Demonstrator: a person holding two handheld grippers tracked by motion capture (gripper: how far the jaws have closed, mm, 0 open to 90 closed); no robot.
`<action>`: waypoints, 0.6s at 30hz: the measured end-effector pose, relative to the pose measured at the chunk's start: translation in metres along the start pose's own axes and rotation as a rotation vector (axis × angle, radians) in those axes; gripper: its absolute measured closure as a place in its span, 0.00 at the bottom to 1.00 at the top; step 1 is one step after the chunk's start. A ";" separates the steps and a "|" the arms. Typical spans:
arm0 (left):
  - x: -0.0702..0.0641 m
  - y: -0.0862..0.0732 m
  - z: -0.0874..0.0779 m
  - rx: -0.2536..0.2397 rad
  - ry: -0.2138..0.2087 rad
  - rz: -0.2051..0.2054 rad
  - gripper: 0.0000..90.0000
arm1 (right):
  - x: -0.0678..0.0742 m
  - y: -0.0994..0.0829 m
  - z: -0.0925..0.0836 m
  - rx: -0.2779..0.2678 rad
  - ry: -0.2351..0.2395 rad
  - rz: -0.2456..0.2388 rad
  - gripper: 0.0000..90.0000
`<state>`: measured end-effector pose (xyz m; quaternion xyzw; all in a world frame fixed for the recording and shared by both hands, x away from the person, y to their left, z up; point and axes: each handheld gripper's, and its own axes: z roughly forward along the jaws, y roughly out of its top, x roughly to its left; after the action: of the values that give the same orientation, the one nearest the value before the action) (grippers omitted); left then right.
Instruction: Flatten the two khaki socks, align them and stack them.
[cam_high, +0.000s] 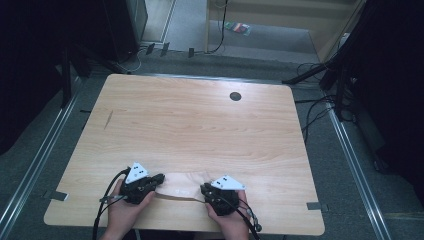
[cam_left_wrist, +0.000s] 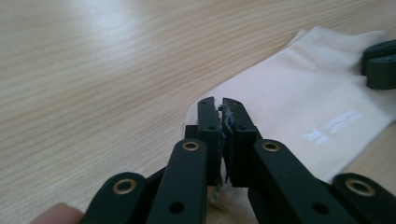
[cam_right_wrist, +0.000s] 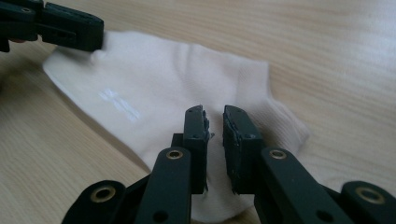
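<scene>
Two grippers' jaws over sock ends.

I am working in what looks like a lab or recording studio. Beyond my grippers lies a bare wooden table with a cable hole, and dark curtains hang at both sides. Past its far edge, loose cables trail over grey carpet with metal floor rails.

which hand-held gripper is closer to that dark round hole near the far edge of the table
Right. The right hand-held gripper sits almost straight below the hole, at the sock's right end; the left hand-held gripper is at its left end, farther off sideways.
</scene>
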<state>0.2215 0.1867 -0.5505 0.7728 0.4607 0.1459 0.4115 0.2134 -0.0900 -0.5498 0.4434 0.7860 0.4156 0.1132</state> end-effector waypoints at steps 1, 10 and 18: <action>0.002 0.000 0.001 0.001 -0.008 -0.019 0.98 | -0.002 -0.001 0.001 -0.003 0.007 0.008 0.90; -0.003 -0.002 -0.004 -0.010 -0.034 0.061 0.80 | -0.005 0.000 -0.001 0.005 0.029 0.023 0.86; 0.015 -0.004 -0.030 -0.098 -0.042 0.014 0.72 | -0.011 0.006 -0.018 -0.101 0.042 0.069 0.77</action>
<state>0.2088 0.2150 -0.5370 0.7579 0.4389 0.1549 0.4572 0.2138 -0.1074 -0.5357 0.4551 0.7505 0.4677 0.1044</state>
